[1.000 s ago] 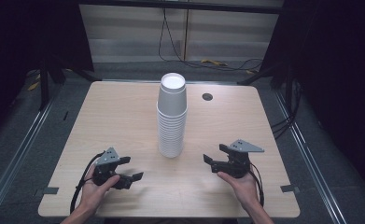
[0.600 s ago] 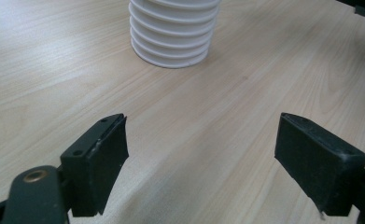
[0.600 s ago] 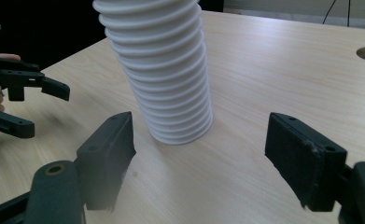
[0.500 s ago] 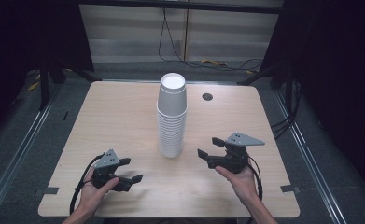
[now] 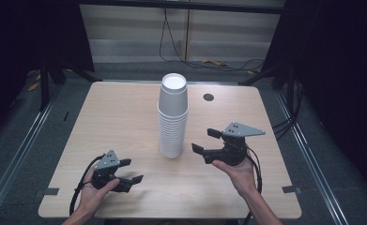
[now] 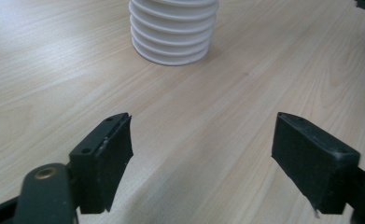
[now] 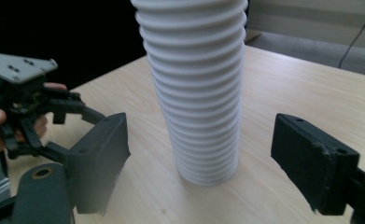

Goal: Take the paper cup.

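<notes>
A tall stack of white paper cups [image 5: 173, 122] stands upright at the middle of the wooden table [image 5: 120, 108]. My right gripper [image 5: 202, 140] hovers just right of the stack, raised off the table, open, its jaws pointing at the stack's lower half [image 7: 194, 93] with nothing between them. My left gripper [image 5: 133, 170] rests low near the front left, a hand's width from the stack's base [image 6: 173, 32]. Its jaws have just been closing a little, but they stand apart over bare wood with nothing between them. The left gripper [image 7: 70, 123] also appears at the left of the right gripper view.
A small dark round hole [image 5: 208, 97] sits in the tabletop behind and right of the stack. Grey floor with metal rails surrounds the table, and cables lie on the floor at the back. Black cables trail from both grippers toward the front edge.
My right gripper has risen off the table and drifted slightly toward the cup stack. The left hand has stayed where it was.
</notes>
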`<state>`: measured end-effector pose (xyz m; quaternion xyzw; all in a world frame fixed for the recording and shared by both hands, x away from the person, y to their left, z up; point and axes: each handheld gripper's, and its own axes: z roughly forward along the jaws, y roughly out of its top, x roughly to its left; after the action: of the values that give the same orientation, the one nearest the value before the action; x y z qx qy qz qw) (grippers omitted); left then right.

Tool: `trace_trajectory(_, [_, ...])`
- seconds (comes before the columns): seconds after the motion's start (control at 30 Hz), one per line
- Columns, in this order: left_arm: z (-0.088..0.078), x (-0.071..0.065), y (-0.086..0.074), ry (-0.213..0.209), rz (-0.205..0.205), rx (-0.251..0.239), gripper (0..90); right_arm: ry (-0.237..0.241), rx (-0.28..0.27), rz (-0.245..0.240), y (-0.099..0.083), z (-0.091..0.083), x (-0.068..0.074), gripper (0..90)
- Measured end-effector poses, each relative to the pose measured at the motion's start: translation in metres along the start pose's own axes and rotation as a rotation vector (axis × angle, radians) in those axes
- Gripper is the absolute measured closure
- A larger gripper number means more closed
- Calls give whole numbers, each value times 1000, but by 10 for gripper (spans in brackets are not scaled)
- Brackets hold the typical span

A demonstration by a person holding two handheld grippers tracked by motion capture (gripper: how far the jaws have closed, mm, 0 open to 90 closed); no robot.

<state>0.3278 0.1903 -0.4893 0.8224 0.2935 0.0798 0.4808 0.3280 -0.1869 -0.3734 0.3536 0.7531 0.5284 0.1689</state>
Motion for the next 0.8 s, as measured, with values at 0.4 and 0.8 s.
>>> trace_trajectory(0.4, [1,0,0,-6,3,-4,198,27,-47,-41,30,9,5,203])
trace_trajectory(0.8, [4,0,2,-27,0,2,198,42,-83,-30,50,12,0,150])
